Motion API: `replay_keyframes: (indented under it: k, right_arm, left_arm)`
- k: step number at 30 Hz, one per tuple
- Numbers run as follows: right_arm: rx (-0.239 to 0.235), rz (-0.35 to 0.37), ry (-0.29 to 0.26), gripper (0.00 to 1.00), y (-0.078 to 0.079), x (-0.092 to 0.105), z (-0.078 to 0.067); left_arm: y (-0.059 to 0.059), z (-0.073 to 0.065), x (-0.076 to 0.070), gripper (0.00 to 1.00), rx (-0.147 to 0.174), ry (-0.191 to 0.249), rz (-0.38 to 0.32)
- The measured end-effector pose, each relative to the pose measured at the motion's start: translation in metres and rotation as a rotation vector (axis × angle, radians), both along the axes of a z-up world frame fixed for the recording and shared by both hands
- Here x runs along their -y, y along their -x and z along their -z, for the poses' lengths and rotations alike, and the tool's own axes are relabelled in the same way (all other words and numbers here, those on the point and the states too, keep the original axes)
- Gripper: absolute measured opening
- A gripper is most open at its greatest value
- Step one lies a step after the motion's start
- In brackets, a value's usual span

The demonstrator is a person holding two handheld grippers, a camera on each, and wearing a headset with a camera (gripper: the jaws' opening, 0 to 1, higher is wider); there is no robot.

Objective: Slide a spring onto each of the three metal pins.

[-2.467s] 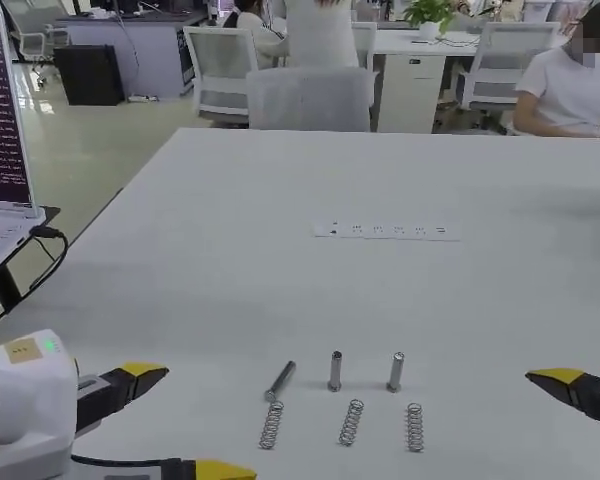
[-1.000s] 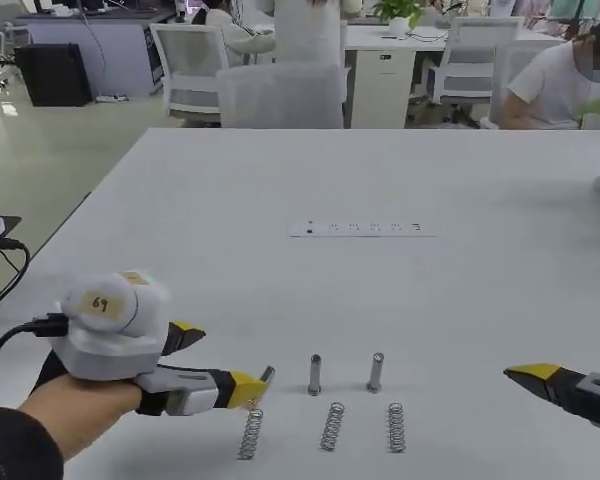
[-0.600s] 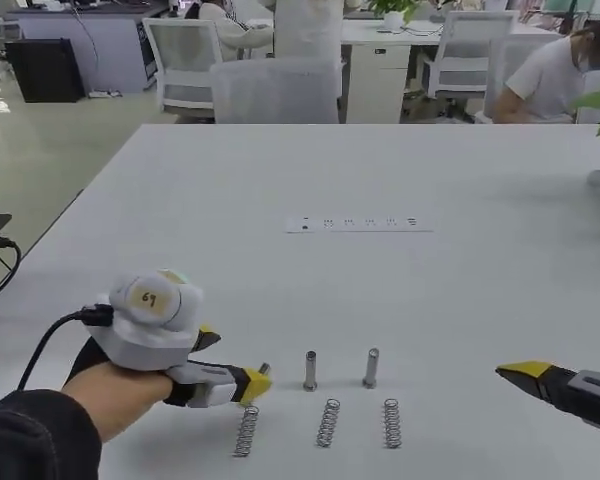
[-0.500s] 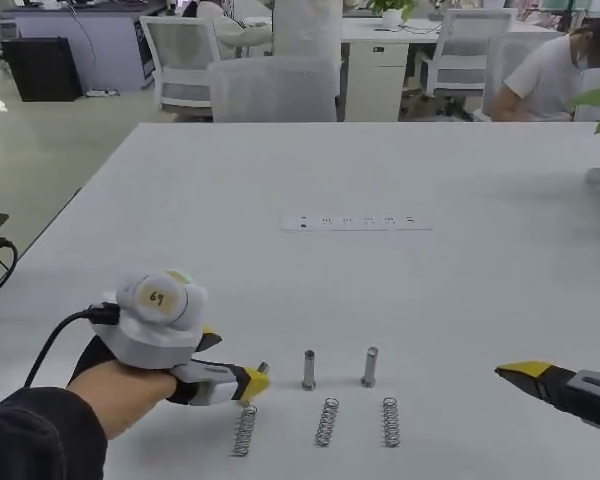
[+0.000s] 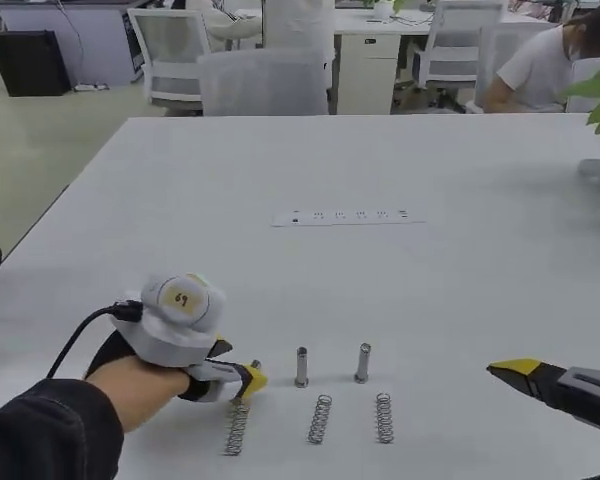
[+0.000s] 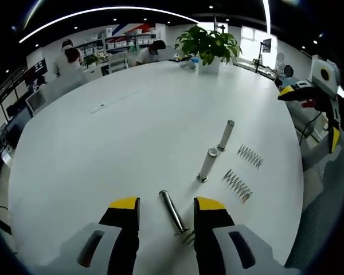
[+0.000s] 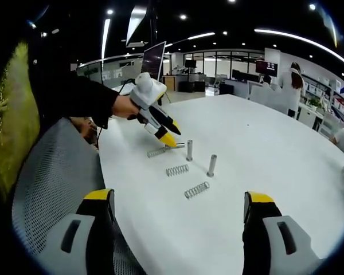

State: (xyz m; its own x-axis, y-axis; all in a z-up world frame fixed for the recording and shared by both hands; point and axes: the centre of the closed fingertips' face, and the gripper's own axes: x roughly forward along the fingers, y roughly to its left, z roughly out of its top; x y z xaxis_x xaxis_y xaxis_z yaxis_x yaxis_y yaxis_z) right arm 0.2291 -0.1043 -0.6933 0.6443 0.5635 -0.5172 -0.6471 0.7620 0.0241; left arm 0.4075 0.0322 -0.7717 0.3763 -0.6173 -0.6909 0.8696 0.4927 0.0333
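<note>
Three small metal pins lie in a row near the table's front edge. The left pin (image 6: 173, 211) lies flat; the middle pin (image 5: 301, 367) and the right pin (image 5: 362, 362) stand upright. Below each is a spring: left (image 5: 236, 427), middle (image 5: 320, 418), right (image 5: 383, 417). My left gripper (image 6: 167, 207) is open, its yellow-tipped jaws on either side of the lying pin, and it also shows in the head view (image 5: 248, 378). My right gripper (image 7: 178, 199) is wide open and holds nothing; it hovers at the table's right front (image 5: 525, 375), apart from the parts.
A white power strip (image 5: 348, 215) lies mid-table. A potted plant (image 6: 206, 43) stands at the far right edge of the table (image 5: 430, 160). Office chairs and seated people are beyond the far edge. A cable (image 5: 75, 340) trails from the left gripper.
The left gripper has come up from the lower left to the lying pin and now straddles it. The right gripper has stayed about where it was. The head camera has shifted.
</note>
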Motion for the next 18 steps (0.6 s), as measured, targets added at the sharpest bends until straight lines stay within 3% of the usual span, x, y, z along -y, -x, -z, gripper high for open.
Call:
replay_keyframes:
  k: [18]
  right_arm:
    - [-0.008, 0.009, 0.001, 0.92, 0.002, 0.005, 0.004]
  left_arm:
    - [-0.002, 0.013, 0.006, 0.18, -0.016, -0.061, 0.021]
